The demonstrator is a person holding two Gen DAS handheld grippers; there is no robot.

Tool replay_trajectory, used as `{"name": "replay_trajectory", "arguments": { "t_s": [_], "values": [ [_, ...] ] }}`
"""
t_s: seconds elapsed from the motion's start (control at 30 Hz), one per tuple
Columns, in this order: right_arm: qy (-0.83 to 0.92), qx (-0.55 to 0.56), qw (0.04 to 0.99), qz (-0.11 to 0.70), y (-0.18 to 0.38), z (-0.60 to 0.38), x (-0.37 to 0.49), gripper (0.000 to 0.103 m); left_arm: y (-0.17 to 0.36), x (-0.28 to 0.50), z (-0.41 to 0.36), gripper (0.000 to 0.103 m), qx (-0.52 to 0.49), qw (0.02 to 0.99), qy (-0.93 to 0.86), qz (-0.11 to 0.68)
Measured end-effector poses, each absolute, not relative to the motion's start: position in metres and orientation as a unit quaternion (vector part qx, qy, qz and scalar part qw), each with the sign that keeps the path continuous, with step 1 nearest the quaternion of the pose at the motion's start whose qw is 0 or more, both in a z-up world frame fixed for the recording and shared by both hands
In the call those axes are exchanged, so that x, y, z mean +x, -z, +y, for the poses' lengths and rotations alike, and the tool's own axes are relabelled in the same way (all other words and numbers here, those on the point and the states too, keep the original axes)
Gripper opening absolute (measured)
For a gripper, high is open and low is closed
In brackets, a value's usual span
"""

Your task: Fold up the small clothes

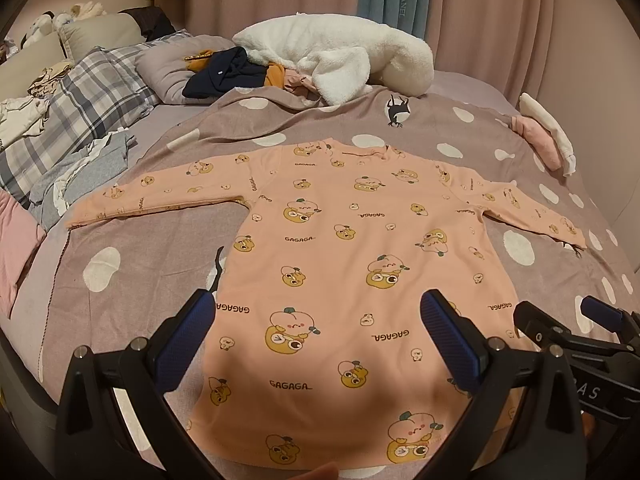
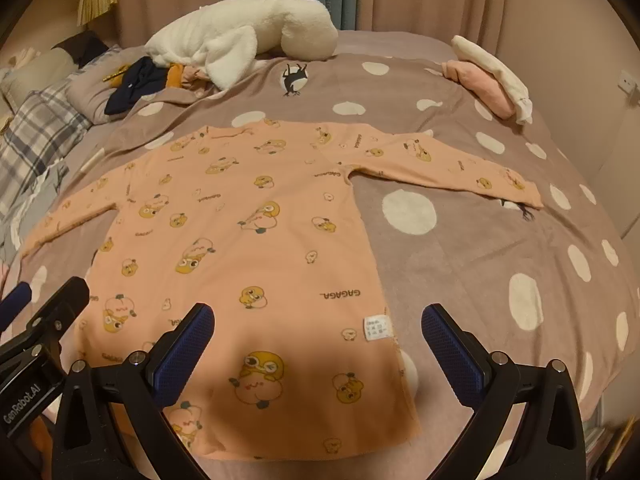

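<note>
A small peach long-sleeved shirt (image 1: 340, 264) with cartoon prints lies flat on the dotted blanket, both sleeves spread out, hem toward me; it also shows in the right wrist view (image 2: 248, 240), with a white label (image 2: 376, 326) near its right hem. My left gripper (image 1: 320, 336) is open and empty above the shirt's lower left part. My right gripper (image 2: 318, 344) is open and empty above the shirt's lower right edge; it also shows in the left wrist view (image 1: 560, 320) at the right.
The grey-brown dotted blanket (image 1: 160, 264) covers the bed. A white fluffy garment (image 1: 340, 56) and dark clothes (image 1: 224, 72) lie at the back. Folded pink and white clothes (image 2: 488, 76) sit at the back right. Plaid pillows and loose clothes (image 1: 80, 120) lie at the left.
</note>
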State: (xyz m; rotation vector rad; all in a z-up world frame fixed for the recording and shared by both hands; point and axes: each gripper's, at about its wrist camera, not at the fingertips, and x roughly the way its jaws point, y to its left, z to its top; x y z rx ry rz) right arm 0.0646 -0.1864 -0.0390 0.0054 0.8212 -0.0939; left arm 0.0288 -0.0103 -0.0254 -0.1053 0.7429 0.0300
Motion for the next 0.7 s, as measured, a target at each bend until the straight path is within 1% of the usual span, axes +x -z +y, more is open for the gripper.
{"name": "replay_trajectory", "arguments": {
  "t_s": [0.17,0.33,0.43,0.7],
  "values": [
    [0.025,0.037,0.916,0.399,0.041,-0.200,0.073,0.103,0.032,0.033,-0.010,0.102,-0.053,0.929,-0.014,0.367],
    [0.012,0.122,0.910,0.395,0.043,-0.241,0.087,0.103,0.042,0.044,-0.020,0.102,-0.065,0.934,0.001,0.351],
    [-0.015,0.184,0.904,0.386,0.041,-0.283,0.103,0.103,0.054,0.056,-0.031,0.102,-0.066,0.932,0.009,0.357],
    [0.004,0.314,0.893,0.321,0.028,-0.422,0.137,0.103,0.074,0.075,-0.065,0.102,-0.075,0.932,0.050,0.352]
  ]
}}
